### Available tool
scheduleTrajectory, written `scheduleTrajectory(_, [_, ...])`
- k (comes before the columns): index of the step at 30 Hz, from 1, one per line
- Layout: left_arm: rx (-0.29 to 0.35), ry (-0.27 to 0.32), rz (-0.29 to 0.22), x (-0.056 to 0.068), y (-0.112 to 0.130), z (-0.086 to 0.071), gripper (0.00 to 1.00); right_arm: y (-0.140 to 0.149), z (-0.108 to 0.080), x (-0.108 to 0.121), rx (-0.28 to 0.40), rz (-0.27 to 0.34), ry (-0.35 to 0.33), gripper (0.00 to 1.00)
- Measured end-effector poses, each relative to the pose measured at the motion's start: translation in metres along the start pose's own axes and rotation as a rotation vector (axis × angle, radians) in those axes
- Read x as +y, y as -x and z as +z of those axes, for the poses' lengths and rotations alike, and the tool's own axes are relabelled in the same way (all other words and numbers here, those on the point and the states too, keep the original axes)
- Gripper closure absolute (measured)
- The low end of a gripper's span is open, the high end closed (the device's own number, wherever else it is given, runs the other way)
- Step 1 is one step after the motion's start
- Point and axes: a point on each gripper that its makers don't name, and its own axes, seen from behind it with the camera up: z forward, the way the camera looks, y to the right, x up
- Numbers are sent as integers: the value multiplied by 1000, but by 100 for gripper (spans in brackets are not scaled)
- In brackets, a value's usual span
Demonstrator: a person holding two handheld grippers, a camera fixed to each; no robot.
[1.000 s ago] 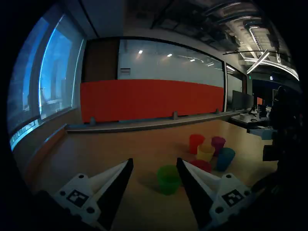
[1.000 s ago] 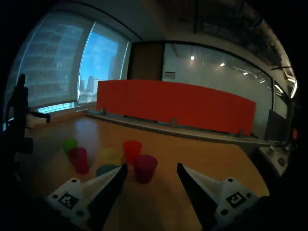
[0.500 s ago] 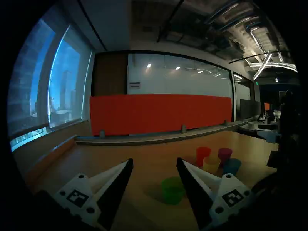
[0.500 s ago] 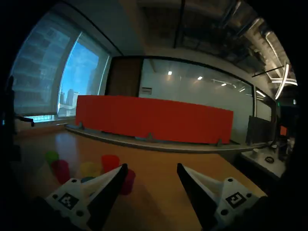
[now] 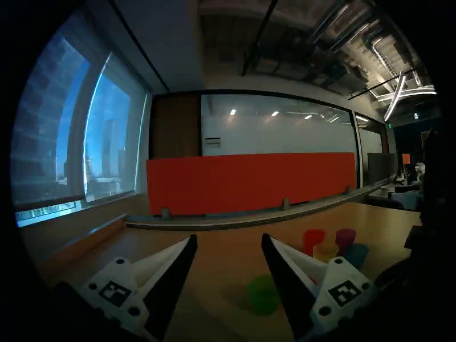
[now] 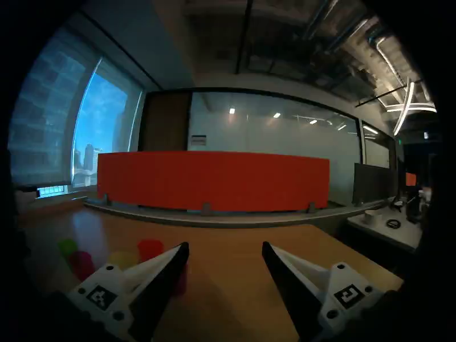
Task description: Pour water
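In the left gripper view, my left gripper (image 5: 228,238) is open with nothing between its fingers. A green cup (image 5: 263,293) stands on the wooden table (image 5: 228,268) just ahead, partly behind the right finger (image 5: 290,279). Farther right cluster a red cup (image 5: 313,238), a purple cup (image 5: 345,236), a yellow cup (image 5: 325,251) and a blue cup (image 5: 358,254). In the right gripper view, my right gripper (image 6: 225,246) is open and empty. Low on its left stand a green cup (image 6: 67,247), a magenta cup (image 6: 83,264), a yellow cup (image 6: 122,259) and a red cup (image 6: 150,249).
An orange partition (image 6: 214,181) runs along the table's far edge, with a glass wall above it. Large windows (image 5: 105,151) are on the left. A side desk (image 6: 387,225) with small items stands at the right, beyond the table's right edge.
Both views have tilted upward, so the cups have sunk lower in each. In the right gripper view the cups have also slid left and away from between the fingers.
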Motion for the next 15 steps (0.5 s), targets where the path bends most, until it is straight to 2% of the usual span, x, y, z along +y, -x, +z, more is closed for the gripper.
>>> scheduleTrajectory(9, [33, -12, -15, 0, 0, -1, 17, -4, 0, 4, -11, 5, 20, 1])
scheduleTrajectory(15, [38, -33, -14, -5, 8, 1, 17, -11, -1, 6, -8, 4, 31, 1])
